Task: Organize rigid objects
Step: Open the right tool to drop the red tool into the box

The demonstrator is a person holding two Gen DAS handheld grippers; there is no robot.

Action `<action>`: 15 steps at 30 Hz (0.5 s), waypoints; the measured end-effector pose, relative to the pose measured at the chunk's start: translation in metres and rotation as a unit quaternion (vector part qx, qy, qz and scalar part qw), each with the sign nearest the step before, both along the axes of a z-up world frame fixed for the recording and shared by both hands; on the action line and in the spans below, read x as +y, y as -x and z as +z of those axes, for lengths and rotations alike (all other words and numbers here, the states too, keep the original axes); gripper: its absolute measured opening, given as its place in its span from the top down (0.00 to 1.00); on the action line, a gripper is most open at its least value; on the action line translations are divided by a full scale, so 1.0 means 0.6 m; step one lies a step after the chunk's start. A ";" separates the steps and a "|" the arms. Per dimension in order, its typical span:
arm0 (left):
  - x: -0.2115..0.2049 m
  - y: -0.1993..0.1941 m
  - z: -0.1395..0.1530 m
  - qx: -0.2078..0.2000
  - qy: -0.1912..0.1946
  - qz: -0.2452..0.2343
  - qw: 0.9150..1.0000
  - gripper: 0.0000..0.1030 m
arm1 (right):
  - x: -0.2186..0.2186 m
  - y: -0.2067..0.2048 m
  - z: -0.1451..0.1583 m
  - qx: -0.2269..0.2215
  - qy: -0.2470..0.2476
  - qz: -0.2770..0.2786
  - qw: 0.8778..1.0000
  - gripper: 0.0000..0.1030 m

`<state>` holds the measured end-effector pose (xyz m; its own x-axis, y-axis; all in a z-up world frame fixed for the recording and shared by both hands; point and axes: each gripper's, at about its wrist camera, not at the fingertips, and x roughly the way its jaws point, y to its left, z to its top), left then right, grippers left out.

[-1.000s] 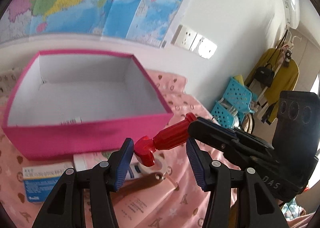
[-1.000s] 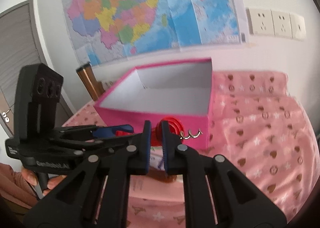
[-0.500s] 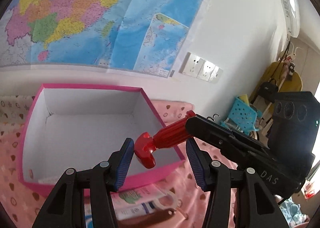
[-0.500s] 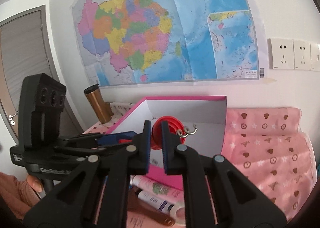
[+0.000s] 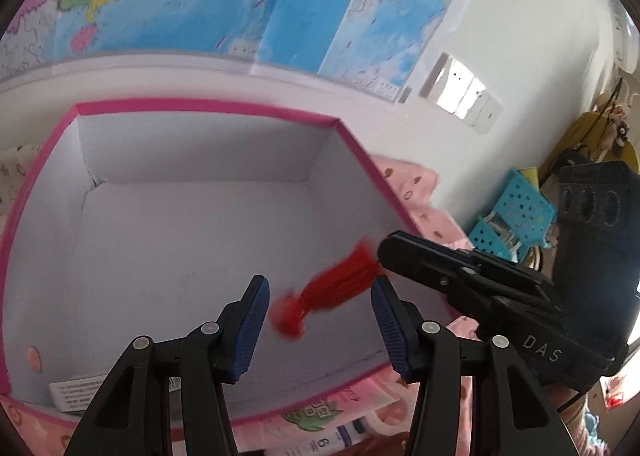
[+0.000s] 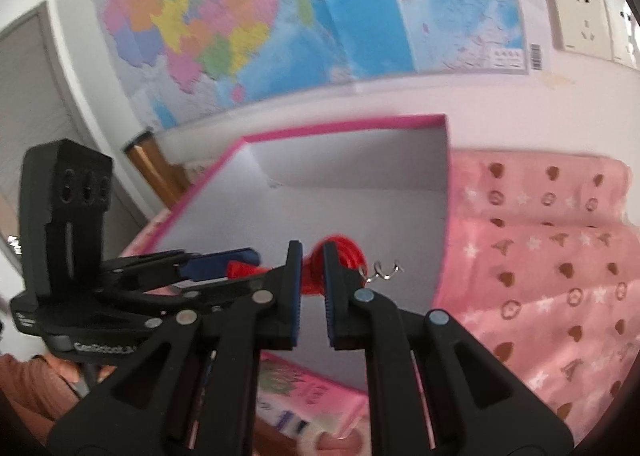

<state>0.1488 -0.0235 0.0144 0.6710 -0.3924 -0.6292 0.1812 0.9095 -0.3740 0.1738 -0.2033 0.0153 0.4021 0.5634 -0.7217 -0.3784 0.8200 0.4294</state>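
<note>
A red ribbed rod-like thing [image 5: 332,288] with a knobbed end hangs over the white inside of the pink box [image 5: 200,109]. My right gripper [image 6: 311,252] is shut on its thick end [image 6: 346,252], where a small metal hook [image 6: 385,270] sticks out. In the left wrist view the right gripper [image 5: 404,252] comes in from the right. My left gripper [image 5: 319,282] stands open around the rod's knobbed end, its blue pads [image 5: 252,320] apart from it on both sides. In the right wrist view the left gripper's blue pad [image 6: 224,260] shows beside the rod.
A small white carton [image 5: 76,392] lies in the box's near left corner. Tubes and packets [image 5: 320,440] lie on the pink cloth [image 6: 540,256] in front of the box. A brown flask [image 6: 156,172] stands left of it. Blue baskets [image 5: 516,216] sit far right; a wall map hangs behind.
Both grippers have moved forward and down with the red thing, from in front of the pink box to over its white inside. The grips look the same.
</note>
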 end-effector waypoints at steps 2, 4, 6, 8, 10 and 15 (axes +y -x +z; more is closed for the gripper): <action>0.002 0.000 -0.004 0.003 0.001 0.001 1.000 0.48 | -0.009 0.000 -0.003 -0.001 0.011 -0.015 1.000 0.87; 0.004 0.004 -0.004 -0.001 0.000 0.004 1.000 0.48 | -0.020 0.000 -0.003 0.002 0.015 -0.026 1.000 0.87; 0.007 0.010 0.000 -0.007 -0.002 0.005 1.000 0.48 | -0.030 0.004 -0.001 0.003 0.012 -0.032 0.999 0.86; 0.009 0.023 0.006 -0.019 -0.008 0.005 1.000 0.46 | -0.036 0.012 0.005 0.000 0.010 -0.035 0.999 0.86; 0.013 0.042 0.014 -0.035 -0.013 0.005 0.999 0.43 | -0.043 0.027 0.013 -0.004 0.010 -0.038 0.999 0.82; 0.023 0.098 0.033 -0.069 -0.022 0.003 0.997 0.37 | -0.056 0.074 0.041 -0.028 0.005 -0.036 0.999 0.71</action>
